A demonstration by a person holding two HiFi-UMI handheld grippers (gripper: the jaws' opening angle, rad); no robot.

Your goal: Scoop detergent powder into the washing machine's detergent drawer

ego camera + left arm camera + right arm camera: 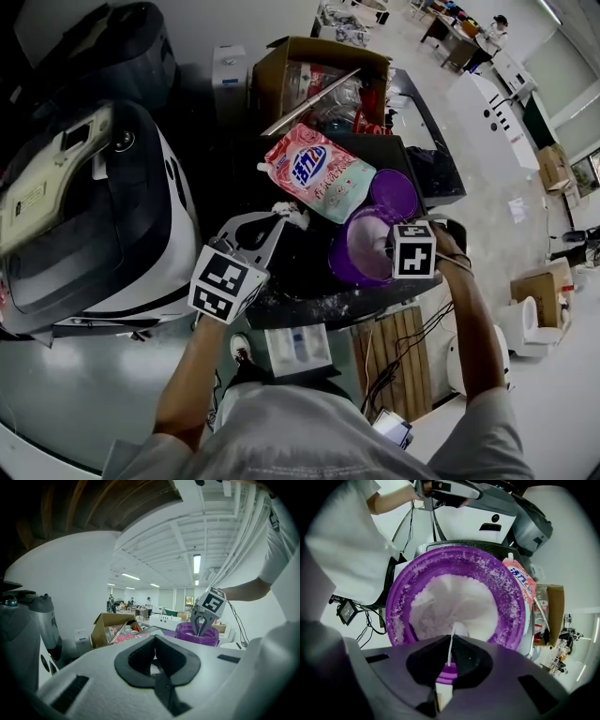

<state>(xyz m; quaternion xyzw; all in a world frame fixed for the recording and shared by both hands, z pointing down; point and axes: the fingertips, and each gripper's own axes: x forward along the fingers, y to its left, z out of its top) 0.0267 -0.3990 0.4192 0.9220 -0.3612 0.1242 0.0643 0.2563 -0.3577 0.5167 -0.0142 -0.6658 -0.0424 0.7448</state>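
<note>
Right hand-held gripper [450,645] pinches white scoop [458,630] inside purple powder tub [401,597].

Ceiling strip lights [197,563] are pouring cool, even light through the left gripper view, while the head view is running dim, with glare blooming off the pale floor [562,412] and the worktop [309,267] sinking into shadow. All three views are bowing hard into black fisheye corners. In the right gripper view the scoop [450,653] in the right tool [452,638] is blurring close to the lens, and the powder [454,597] beyond is reading crisp.
</note>
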